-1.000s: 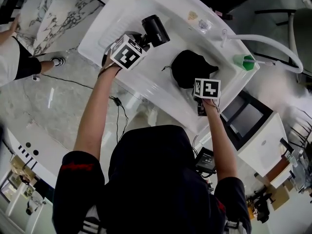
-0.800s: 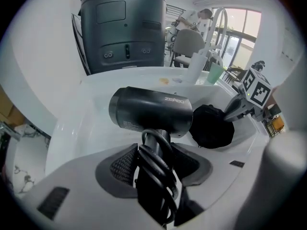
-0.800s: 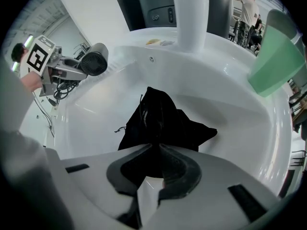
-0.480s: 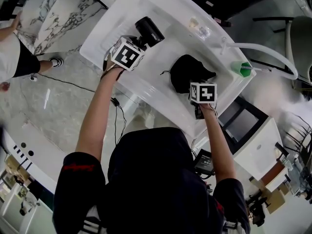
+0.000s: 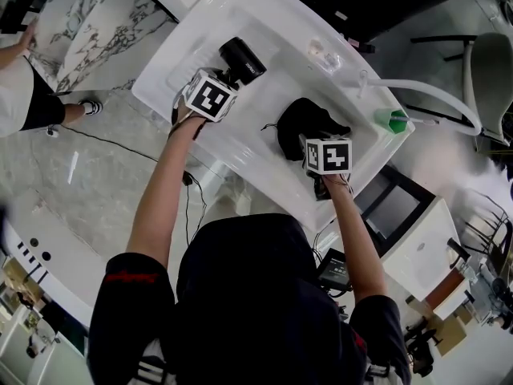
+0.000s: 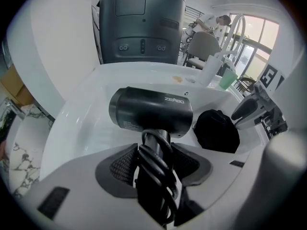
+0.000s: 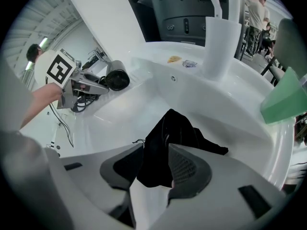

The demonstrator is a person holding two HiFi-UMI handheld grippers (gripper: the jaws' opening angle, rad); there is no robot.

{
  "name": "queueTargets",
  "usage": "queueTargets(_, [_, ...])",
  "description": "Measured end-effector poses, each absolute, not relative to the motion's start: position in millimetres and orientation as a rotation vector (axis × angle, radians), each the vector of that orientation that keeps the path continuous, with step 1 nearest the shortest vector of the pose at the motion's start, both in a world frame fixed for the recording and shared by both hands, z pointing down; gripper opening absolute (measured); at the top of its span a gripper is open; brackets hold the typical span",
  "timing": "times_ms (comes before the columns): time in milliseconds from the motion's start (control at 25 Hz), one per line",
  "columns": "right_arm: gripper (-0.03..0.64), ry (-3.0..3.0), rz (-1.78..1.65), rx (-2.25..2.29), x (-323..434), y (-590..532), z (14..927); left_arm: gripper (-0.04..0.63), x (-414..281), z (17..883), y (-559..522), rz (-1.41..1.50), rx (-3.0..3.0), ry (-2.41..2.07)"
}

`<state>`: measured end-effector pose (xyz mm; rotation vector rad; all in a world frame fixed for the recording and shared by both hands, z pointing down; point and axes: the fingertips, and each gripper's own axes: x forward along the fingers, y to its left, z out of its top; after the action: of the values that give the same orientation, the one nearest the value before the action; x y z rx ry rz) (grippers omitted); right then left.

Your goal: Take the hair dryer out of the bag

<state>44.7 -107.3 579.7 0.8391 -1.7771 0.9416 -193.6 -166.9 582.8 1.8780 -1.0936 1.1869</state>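
The black hair dryer (image 5: 240, 57) is out in the open over the white basin (image 5: 264, 22). My left gripper (image 5: 228, 74) is shut on its handle, with the coiled cord pressed between the pads (image 6: 154, 150). The barrel (image 6: 151, 110) lies crosswise above the jaws. The black cloth bag (image 5: 300, 123) lies crumpled in the basin to the right. My right gripper (image 5: 311, 140) hangs over its near edge. Its jaws have just been opening and stand apart, with a fold of the bag (image 7: 177, 133) loose between them (image 7: 156, 159).
A green cup (image 5: 393, 121) and a white hose (image 5: 425, 91) sit at the basin's right end. Small packets (image 5: 321, 52) lie near the far rim. A dark machine (image 6: 141, 23) stands behind the basin. A person (image 5: 24, 95) stands on the marble floor at the left.
The bag looks narrower and more bunched up under the right gripper. Both grippers hold nearly the same places over the basin, and the dryer stays in the left one.
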Motion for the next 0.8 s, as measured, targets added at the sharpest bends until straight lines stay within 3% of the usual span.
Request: queueTargets(800, [0.155, -1.881, 0.899, 0.748, -5, -107, 541, 0.215, -211, 598, -176, 1.158, 1.697, -1.17])
